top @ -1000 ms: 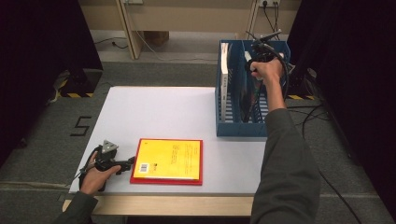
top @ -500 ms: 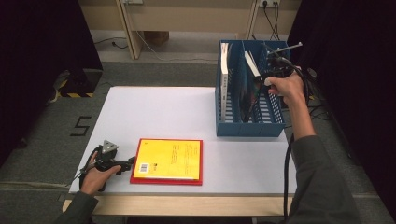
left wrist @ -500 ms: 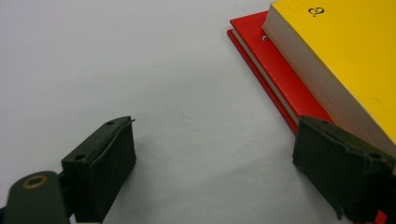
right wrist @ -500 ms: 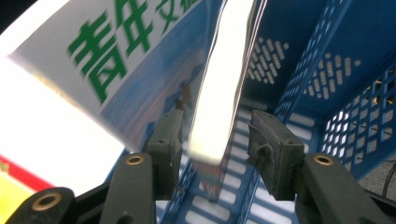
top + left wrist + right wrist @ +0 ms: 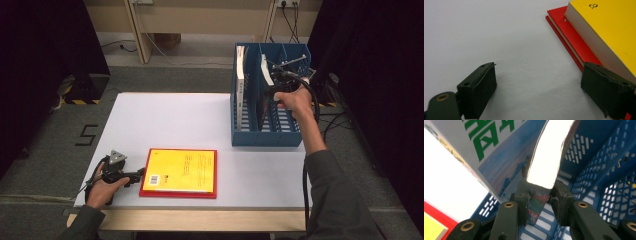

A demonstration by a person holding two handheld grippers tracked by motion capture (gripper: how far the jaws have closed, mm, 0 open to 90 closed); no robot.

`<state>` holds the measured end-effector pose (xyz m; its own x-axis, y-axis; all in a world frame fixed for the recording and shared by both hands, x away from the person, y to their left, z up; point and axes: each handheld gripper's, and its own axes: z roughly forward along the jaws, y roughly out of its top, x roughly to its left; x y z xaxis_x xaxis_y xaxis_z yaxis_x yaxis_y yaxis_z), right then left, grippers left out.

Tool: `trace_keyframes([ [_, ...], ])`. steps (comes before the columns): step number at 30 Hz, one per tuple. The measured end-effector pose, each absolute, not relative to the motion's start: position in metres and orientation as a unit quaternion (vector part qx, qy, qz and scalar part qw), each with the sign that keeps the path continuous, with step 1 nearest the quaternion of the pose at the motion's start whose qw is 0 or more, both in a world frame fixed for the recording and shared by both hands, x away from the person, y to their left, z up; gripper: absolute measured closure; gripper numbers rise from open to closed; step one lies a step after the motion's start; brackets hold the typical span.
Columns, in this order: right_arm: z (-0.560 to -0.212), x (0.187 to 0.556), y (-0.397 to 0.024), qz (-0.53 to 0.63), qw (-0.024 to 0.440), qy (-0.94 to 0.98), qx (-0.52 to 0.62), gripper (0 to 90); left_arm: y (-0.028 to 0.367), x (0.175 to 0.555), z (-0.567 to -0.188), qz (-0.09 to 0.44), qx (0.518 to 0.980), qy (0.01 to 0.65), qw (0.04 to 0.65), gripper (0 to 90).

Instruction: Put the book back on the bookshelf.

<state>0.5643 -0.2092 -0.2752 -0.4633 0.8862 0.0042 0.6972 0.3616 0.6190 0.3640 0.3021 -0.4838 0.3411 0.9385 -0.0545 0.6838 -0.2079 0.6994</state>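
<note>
Book [image 5: 546,157] gripped at its edge by the right tool [image 5: 280,80], now tilted in the middle slot of the blue rack [image 5: 250,135], hand shifted rightward: filing likely underway. Left tool [image 5: 539,92] gapes empty beside the yellow book [image 5: 181,170] on the bench [image 5: 175,115].

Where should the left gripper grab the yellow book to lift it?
Probably at the yellow book's near edge, coming in low from its left side. It lies flat on the red book, leaving its page edge exposed, and the open left gripper already sits beside it.
</note>
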Motion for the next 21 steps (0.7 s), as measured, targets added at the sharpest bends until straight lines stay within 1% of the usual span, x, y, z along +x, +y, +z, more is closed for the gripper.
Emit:
trace_keyframes([
  [4, -0.275, 0.572, -0.203, 0.270, 0.177, 0.809, 0.492, 69.6, 0.302, 0.364, -0.484, 0.197, 0.752, 0.540, 0.324, 11.9],
  [13, -0.275, 0.584, -0.200, 0.267, 0.178, 0.805, 0.499, 68.7, 0.302, 0.364, -0.484, 0.196, 0.752, 0.540, 0.325, 11.8],
  [18, -0.276, 0.583, -0.200, 0.273, 0.177, 0.804, 0.498, 64.2, 0.302, 0.364, -0.484, 0.195, 0.751, 0.540, 0.326, 11.9],
  [21, -0.274, 0.580, -0.205, 0.299, 0.166, 0.789, 0.511, 55.5, 0.302, 0.364, -0.484, 0.194, 0.752, 0.540, 0.326, 11.9],
])
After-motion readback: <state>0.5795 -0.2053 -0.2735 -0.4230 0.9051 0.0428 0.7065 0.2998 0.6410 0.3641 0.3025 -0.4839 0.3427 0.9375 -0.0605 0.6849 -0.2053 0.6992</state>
